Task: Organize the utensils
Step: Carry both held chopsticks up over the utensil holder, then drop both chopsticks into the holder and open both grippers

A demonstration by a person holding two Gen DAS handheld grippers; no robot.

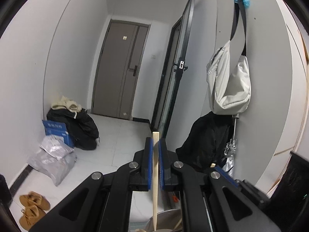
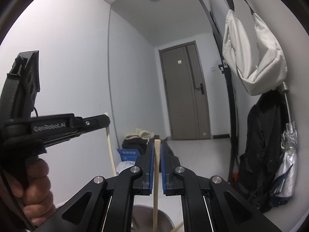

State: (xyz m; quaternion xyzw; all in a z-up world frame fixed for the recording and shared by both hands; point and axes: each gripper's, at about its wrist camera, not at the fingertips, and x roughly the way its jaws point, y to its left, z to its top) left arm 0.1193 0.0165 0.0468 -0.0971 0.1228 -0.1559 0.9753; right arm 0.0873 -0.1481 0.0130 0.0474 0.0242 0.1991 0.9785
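Both hand-held grippers are pointing roughly level down a hallway, toward a closed grey door [image 1: 119,71] far ahead of the fingers. A white bag [image 1: 229,81] is hanging on the wall up and to the right of both grippers, with a dark coat [image 1: 204,145] below it. A pile of clothes [image 1: 77,127] is sitting on the floor [image 1: 119,145] ahead and to the left of the left hand-held gripper.

Below and just behind the fingertips of each gripper, a metal pot [image 2: 146,218] is showing at the bottom edge of both views; a second utensil seems to be leaning inside it, too cropped to identify.

Left hand-held gripper [image 1: 156,145]: jaws are pressing closed on a pale wooden chopstick [image 1: 155,179], held upright, blunt end poking just above the fingertips, tapered end hanging down into the pot's mouth.

Right hand-held gripper [image 2: 157,150]: jaws are likewise clamping a second wooden chopstick [image 2: 156,176], upright, top end just past the fingertips, lower end reaching down toward the pot. From this view the left gripper is appearing to the left, a person's hand [image 2: 36,189] wrapping its handle.

Step in hand, as a judgement: the two chopsticks are being carried over the pot, either lifted from it or about to be stood in it; the frames are not settling which.

Next move, judged: if depositing, each tip is needing to sit inside the pot's rim before the jaws loosen; if removing, a straight upward lift keeps the tips clear of the rim.
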